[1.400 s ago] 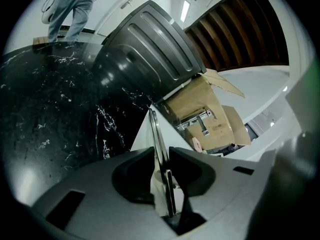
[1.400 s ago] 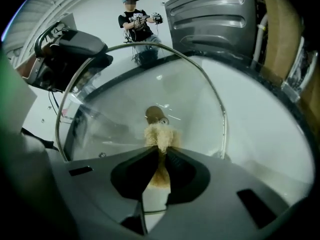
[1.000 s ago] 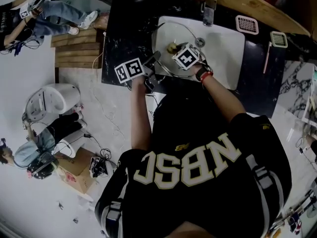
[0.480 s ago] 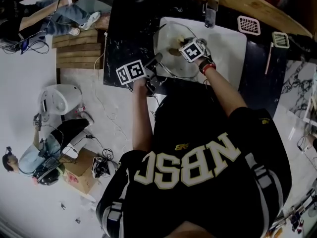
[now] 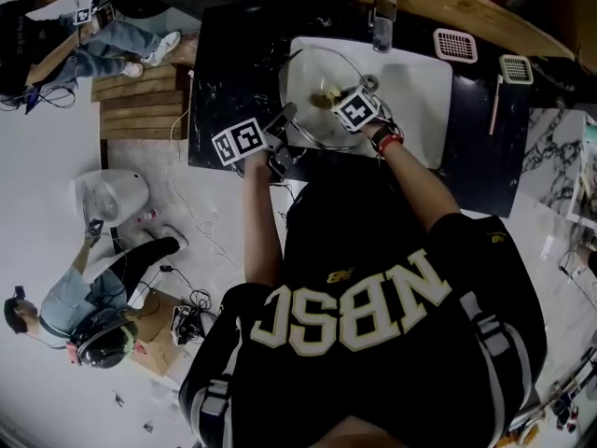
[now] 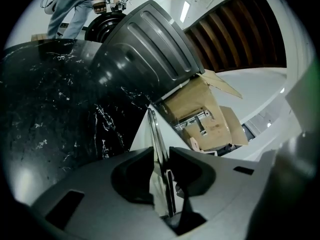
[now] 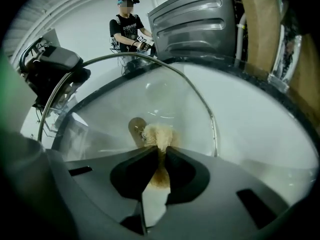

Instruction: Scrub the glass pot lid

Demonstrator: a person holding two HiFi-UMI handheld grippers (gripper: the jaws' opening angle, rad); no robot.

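The glass pot lid [image 5: 312, 73] stands tilted in the white sink [image 5: 420, 82]. My left gripper [image 5: 283, 118] is shut on the lid's metal rim [image 6: 156, 134], which runs edge-on between its jaws in the left gripper view [image 6: 161, 156]. My right gripper [image 5: 334, 96] is shut on a tan scrubber [image 7: 159, 134] and presses it against the glass [image 7: 150, 89]. The lid's knob [image 7: 136, 128] shows through the glass just behind the scrubber. In the head view the scrubber [image 5: 326, 92] sits near the lid's middle.
A faucet [image 5: 382, 17] stands at the sink's far edge. Black marble counter [image 5: 224, 63] surrounds the sink. A pink strainer [image 5: 454, 45] and a green one [image 5: 515, 68] lie on the right. A dark bin [image 6: 145, 39] stands beyond the counter. Other people are at the left.
My right gripper slid the scrubber across the lid, first away, then back toward the near rim and lower. The left gripper kept its hold on the rim without moving.
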